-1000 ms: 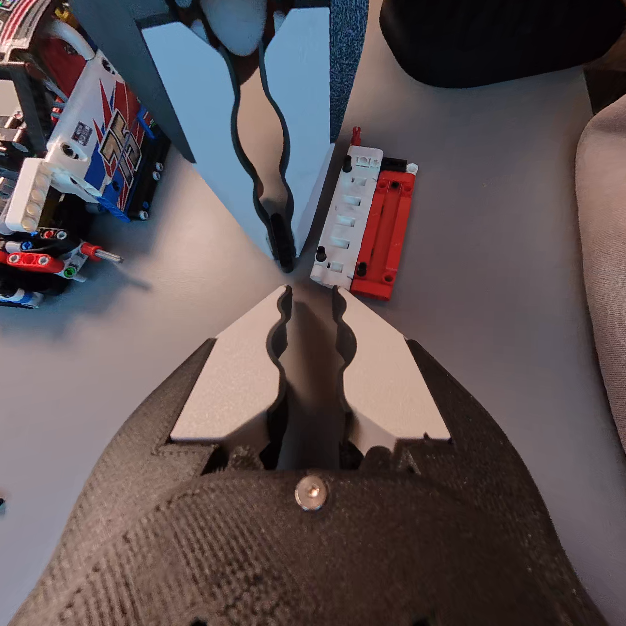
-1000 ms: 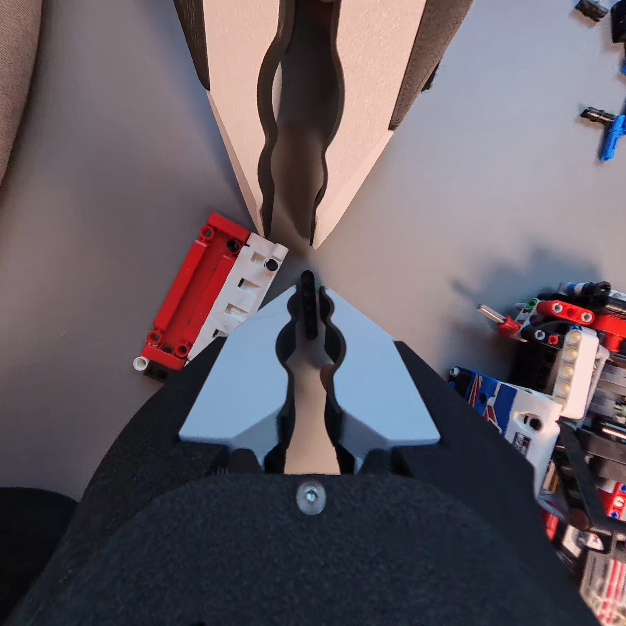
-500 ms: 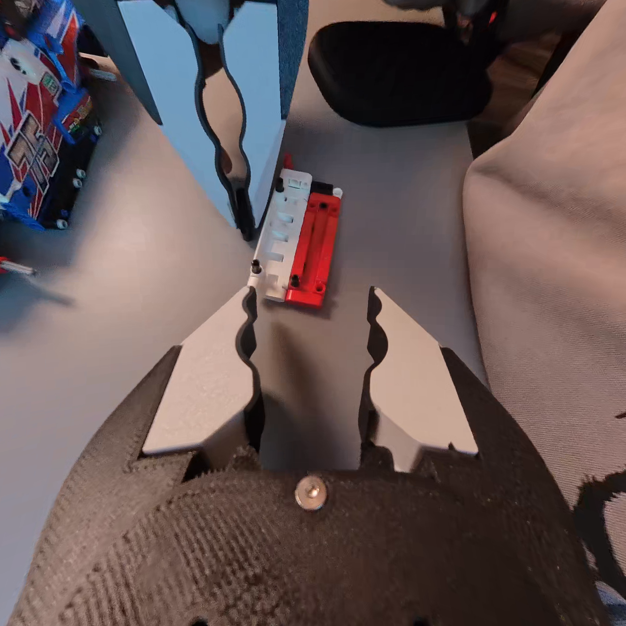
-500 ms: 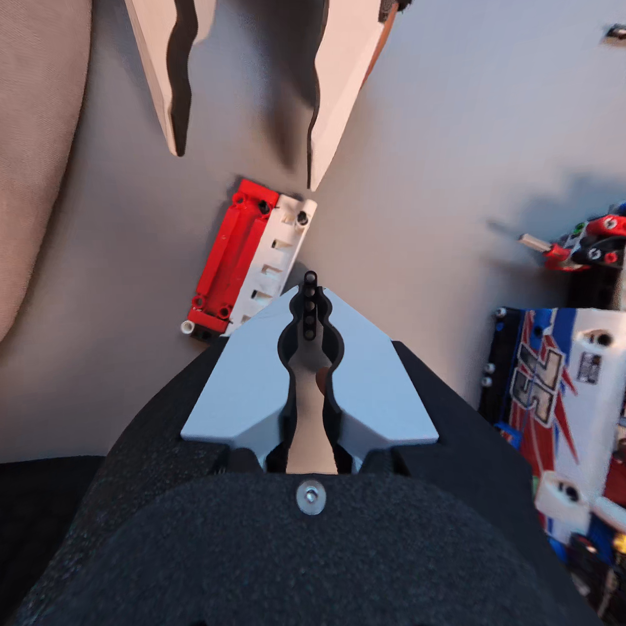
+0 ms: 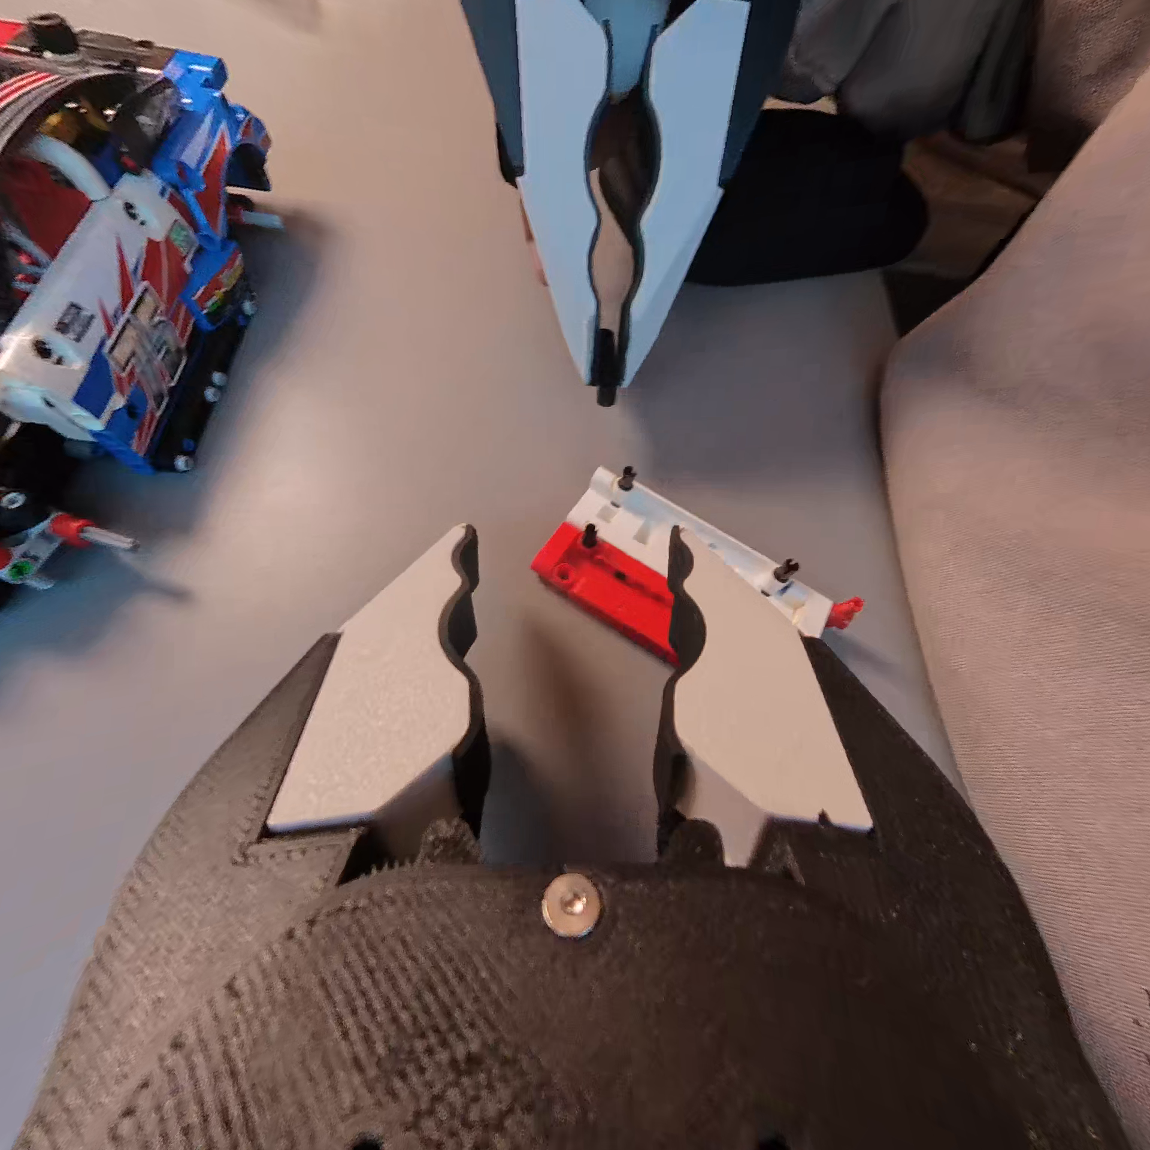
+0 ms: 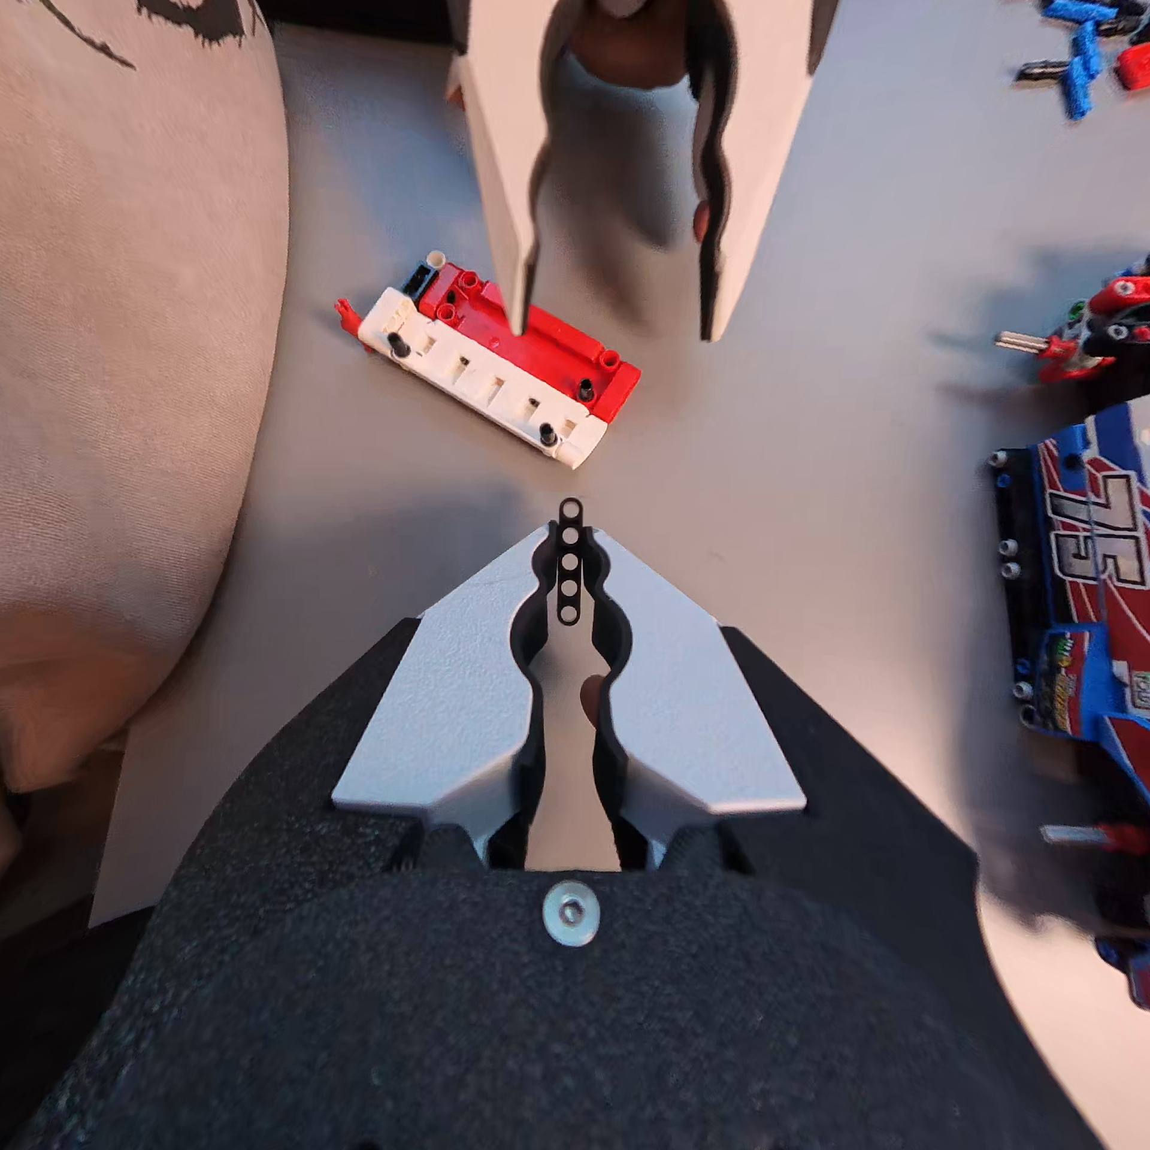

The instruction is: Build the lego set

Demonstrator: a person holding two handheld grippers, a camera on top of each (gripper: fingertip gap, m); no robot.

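**Beam in one gripper, panel waiting for the other**

The right gripper (image 6: 570, 529) has its jaws clamped on a thin black plastic beam with a row of holes (image 6: 570, 560), its tip poking past the fingertips. The left gripper (image 5: 572, 541) stands with jaws spread and empty. Just beyond both lies the red-and-white plastic panel studded with black pins (image 6: 498, 361), flat on the grey table (image 6: 809, 311). Farther off sits the blue, red and white model car (image 5: 118, 292). The step looks like fitting the beam onto those pins; next, the left likely must steady the panel.

Red-white panel (image 6: 498, 367) flat on table (image 6: 809, 311)
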